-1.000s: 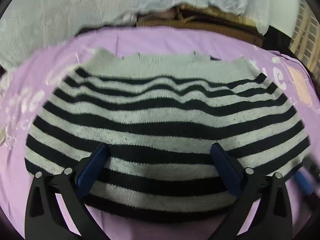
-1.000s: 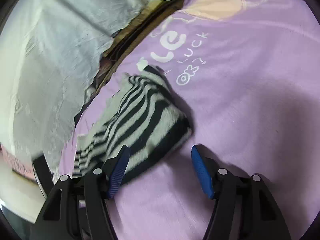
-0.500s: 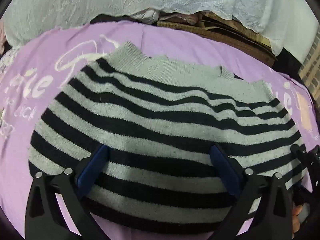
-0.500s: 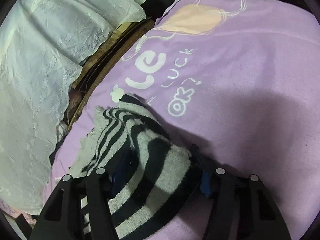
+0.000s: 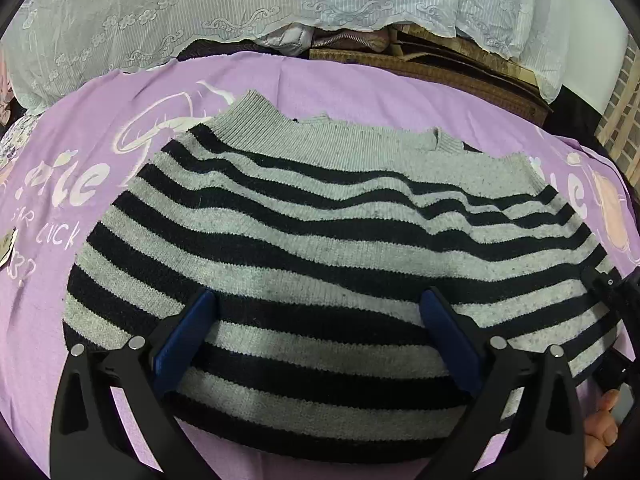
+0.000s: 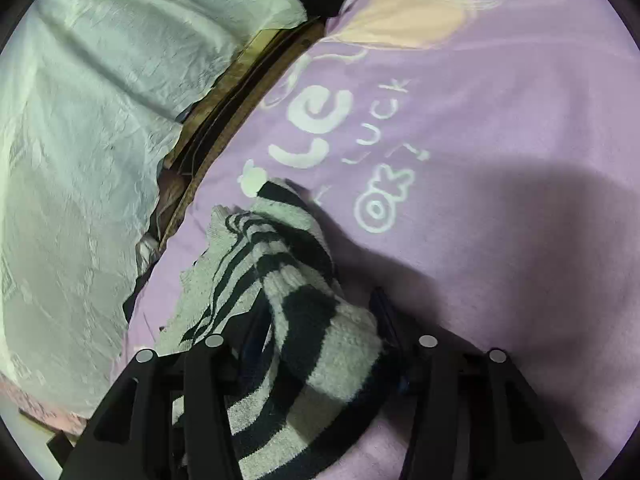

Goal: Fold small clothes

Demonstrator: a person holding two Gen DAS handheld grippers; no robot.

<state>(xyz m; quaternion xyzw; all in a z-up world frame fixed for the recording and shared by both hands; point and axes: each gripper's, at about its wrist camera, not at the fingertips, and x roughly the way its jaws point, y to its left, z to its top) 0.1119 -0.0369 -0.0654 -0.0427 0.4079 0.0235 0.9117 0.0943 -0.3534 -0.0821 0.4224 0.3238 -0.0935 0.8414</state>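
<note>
A grey-and-black striped sweater (image 5: 320, 232) lies flat on a purple blanket (image 5: 360, 92), collar at the far side. My left gripper (image 5: 318, 320) hovers over its near hem, open wide, blue pads apart and nothing pinched. In the right wrist view the sweater's side edge (image 6: 320, 344) is bunched up between the fingers of my right gripper (image 6: 320, 308). Its jaws are closing and the fabric fills the gap, hiding most of both pads. The right gripper (image 5: 608, 292) also shows at the sweater's right edge in the left wrist view.
White lace cloth (image 5: 200, 12) hangs behind the blanket, also at the left (image 6: 80, 140) in the right wrist view. A brown woven box (image 5: 440, 68) sits at the back. A person's hand (image 5: 600, 420) is at the lower right. The printed blanket (image 6: 500, 160) stretches right.
The right gripper came in onto the sweater's side edge and its jaws narrowed around the fabric, which now bunches up between them. The left gripper's view shifted sideways over the sweater; it stayed open.
</note>
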